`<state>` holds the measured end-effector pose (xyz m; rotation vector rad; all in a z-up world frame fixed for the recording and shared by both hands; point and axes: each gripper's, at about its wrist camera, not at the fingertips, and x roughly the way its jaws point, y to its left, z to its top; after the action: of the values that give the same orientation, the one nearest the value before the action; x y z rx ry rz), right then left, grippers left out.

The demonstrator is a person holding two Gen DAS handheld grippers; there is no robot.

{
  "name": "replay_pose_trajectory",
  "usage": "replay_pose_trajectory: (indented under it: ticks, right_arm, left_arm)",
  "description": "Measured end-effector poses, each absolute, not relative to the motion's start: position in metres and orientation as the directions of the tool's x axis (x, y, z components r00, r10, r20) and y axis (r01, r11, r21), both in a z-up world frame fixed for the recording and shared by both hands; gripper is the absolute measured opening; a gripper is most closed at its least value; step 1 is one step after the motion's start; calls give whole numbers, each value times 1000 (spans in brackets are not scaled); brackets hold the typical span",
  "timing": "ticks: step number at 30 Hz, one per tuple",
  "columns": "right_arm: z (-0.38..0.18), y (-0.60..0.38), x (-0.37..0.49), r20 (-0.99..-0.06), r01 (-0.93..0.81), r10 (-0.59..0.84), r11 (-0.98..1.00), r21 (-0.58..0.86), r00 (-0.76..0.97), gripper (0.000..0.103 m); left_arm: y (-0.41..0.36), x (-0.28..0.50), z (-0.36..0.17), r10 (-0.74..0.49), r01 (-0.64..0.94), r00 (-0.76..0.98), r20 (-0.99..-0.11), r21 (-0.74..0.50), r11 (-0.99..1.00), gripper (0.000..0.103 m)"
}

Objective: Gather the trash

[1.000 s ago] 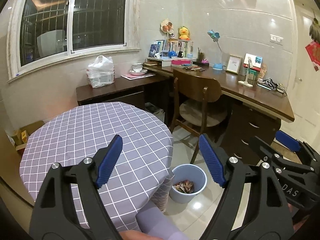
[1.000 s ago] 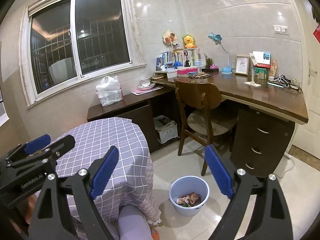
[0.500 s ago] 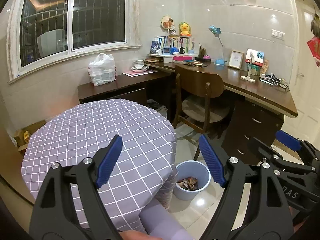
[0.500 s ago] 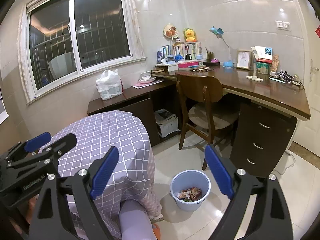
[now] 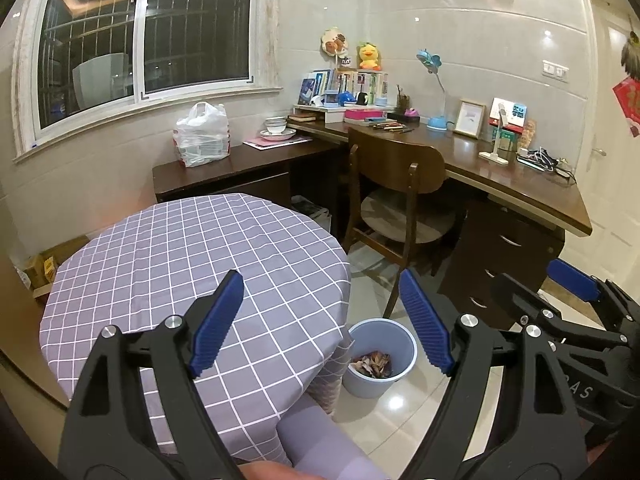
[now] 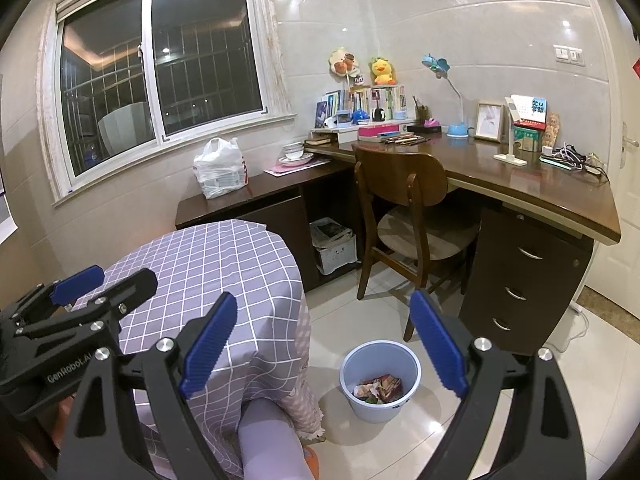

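Two black grippers with blue pads: left gripper (image 5: 322, 322) and right gripper (image 6: 324, 346), jaws wide, nothing between. One pale blue plastic bin (image 6: 380, 380) of paper trash (image 6: 378, 388) on the floor beside one round grey-checked table (image 5: 180, 264). One wooden chair (image 6: 404, 200). Only the right view shows the crate (image 6: 334, 246) under the desk.

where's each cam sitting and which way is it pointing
Left wrist: on the left claw, aimed slightly down over the checked table toward the desk; the right claw and a lilac-clad leg show.
Right wrist: on the right claw, aimed slightly down at the blue bin and chair; the left claw shows.
Shared: table, bin, chair, desk, window, both claws open.
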<state>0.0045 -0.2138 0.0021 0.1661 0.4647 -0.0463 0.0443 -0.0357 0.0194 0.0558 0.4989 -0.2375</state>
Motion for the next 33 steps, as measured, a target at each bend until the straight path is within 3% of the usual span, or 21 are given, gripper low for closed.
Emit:
replay_pose_trajectory:
  ticks: [33]
  right_arm:
    - [11, -204, -7, -421, 52, 18, 987, 155, 907, 87]
  left_arm:
    - [-25, 29, 28, -196, 212, 871, -450, -15, 977, 79]
